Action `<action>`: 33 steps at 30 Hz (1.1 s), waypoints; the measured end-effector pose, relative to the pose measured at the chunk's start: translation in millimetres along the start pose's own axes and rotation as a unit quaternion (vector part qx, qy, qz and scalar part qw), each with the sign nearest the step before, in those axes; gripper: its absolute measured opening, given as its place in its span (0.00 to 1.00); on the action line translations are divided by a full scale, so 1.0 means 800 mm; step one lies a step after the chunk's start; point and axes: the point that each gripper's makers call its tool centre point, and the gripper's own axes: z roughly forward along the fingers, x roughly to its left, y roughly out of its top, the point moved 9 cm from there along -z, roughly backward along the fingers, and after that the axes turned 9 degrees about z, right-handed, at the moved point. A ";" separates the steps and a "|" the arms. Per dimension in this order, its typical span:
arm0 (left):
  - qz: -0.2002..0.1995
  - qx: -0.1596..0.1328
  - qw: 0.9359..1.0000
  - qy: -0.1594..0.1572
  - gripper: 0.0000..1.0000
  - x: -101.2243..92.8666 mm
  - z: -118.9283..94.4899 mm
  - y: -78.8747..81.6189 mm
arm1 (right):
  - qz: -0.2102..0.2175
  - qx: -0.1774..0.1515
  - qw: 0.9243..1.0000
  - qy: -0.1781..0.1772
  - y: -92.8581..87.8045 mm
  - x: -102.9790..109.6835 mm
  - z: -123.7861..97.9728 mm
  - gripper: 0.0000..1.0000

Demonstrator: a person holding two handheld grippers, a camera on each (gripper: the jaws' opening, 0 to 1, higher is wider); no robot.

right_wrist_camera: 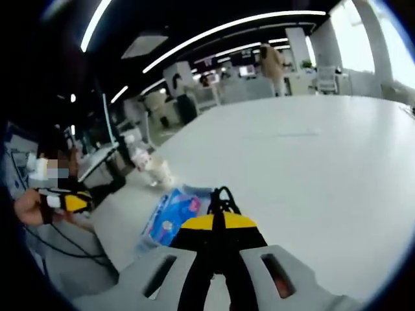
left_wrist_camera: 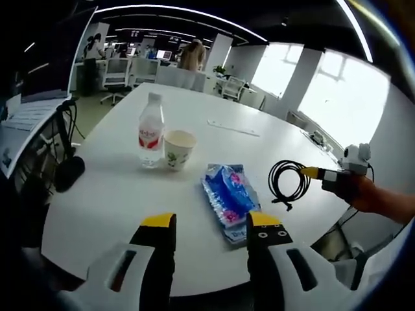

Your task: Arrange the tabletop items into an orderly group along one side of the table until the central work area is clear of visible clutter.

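The left gripper (left_wrist_camera: 211, 228), white-bodied with black yellow-tipped jaws, stands wide open above the near edge of the round white table (left_wrist_camera: 110, 194), with nothing between its jaws. Just beyond its right jaw, at about one o'clock, lies a blue plastic tissue packet with a pink print (left_wrist_camera: 227, 197), flat on the tabletop. Further out at eleven o'clock a clear plastic water bottle with a red label (left_wrist_camera: 150, 138) stands upright, and a white paper cup with a green pattern (left_wrist_camera: 178, 149) stands just beside it, to its right. At two o'clock a coiled black cable (left_wrist_camera: 287, 180) rests on the table near its edge. The right gripper (left_wrist_camera: 316, 173) reaches in from three o'clock, its yellow tip at the coil.

In the right gripper view, the right gripper (right_wrist_camera: 217, 220) has its jaws pressed narrow on a loop of the coiled black cable (right_wrist_camera: 221, 197), which rises just past the yellow tips at twelve o'clock. The tissue packet (right_wrist_camera: 172, 217) lies at ten o'clock, just beside the jaws. Beyond it the paper cup (right_wrist_camera: 159, 172) and bottle (right_wrist_camera: 140, 158) stand together, blurred. At nine o'clock a hand holds the left gripper (right_wrist_camera: 68, 202).

In the background are office desks, white chairs (left_wrist_camera: 115, 76), and a person in a tan coat (right_wrist_camera: 271, 63) well beyond the table.
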 end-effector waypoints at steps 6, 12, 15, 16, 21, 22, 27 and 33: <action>-0.001 0.004 1.000 -0.002 0.42 -0.001 -0.001 -0.003 | 0.016 0.001 1.000 -0.015 -0.011 -0.018 -0.007 0.00; 0.001 0.009 1.000 -0.001 0.41 -0.001 -0.001 -0.005 | 0.038 -0.001 0.999 -0.024 -0.018 -0.028 -0.009 0.00; 0.000 0.007 1.000 -0.002 0.42 -0.003 0.000 -0.005 | 0.046 0.003 0.998 -0.030 -0.023 -0.034 -0.007 0.00; 0.000 0.007 1.000 -0.002 0.42 -0.003 0.000 -0.005 | 0.048 0.005 0.998 -0.034 -0.025 -0.037 -0.007 0.00; -0.001 0.006 1.000 -0.004 0.42 -0.005 0.000 -0.005 | 0.065 0.011 0.997 -0.050 -0.033 -0.046 -0.003 0.00; -0.001 0.007 1.000 -0.004 0.42 -0.005 0.001 -0.004 | 0.065 0.012 0.996 -0.053 -0.034 -0.047 -0.003 0.00; 0.000 0.005 1.000 -0.004 0.42 -0.006 0.001 -0.001 | 0.073 0.016 0.995 -0.069 -0.040 -0.058 0.002 0.00; 0.000 0.002 1.000 -0.003 0.42 -0.005 0.000 0.002 | 0.084 0.032 0.992 -0.094 -0.051 -0.073 0.004 0.00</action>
